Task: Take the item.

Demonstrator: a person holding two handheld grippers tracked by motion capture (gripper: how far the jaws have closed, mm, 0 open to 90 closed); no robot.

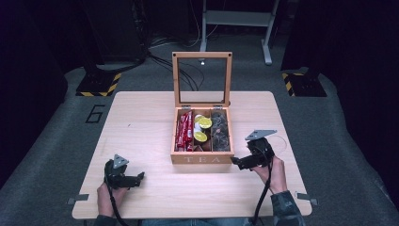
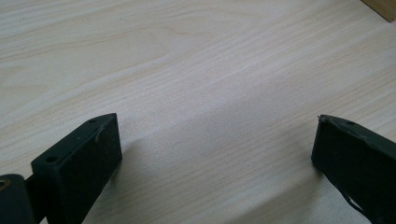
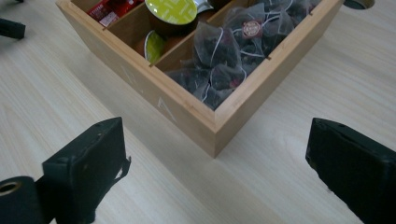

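1. The wooden tea box (image 1: 202, 157) stood mid-desk, lid (image 1: 202, 79) upright.
2. The left gripper (image 1: 136, 178) rested near the desk's front-left edge, jaws apart, empty.
3. The right gripper (image 1: 236, 162) hovered beside the box's front-right corner, jaws apart.

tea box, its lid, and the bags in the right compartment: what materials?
Tea box: light wood, probably bamboo, matte; visible grain and jointed corners. Lid: same wood frame around a clear pane, glass or acrylic, since the floor shows through. Bags: sheer mesh pyramids, likely nylon, dark contents visible through them, with strings.
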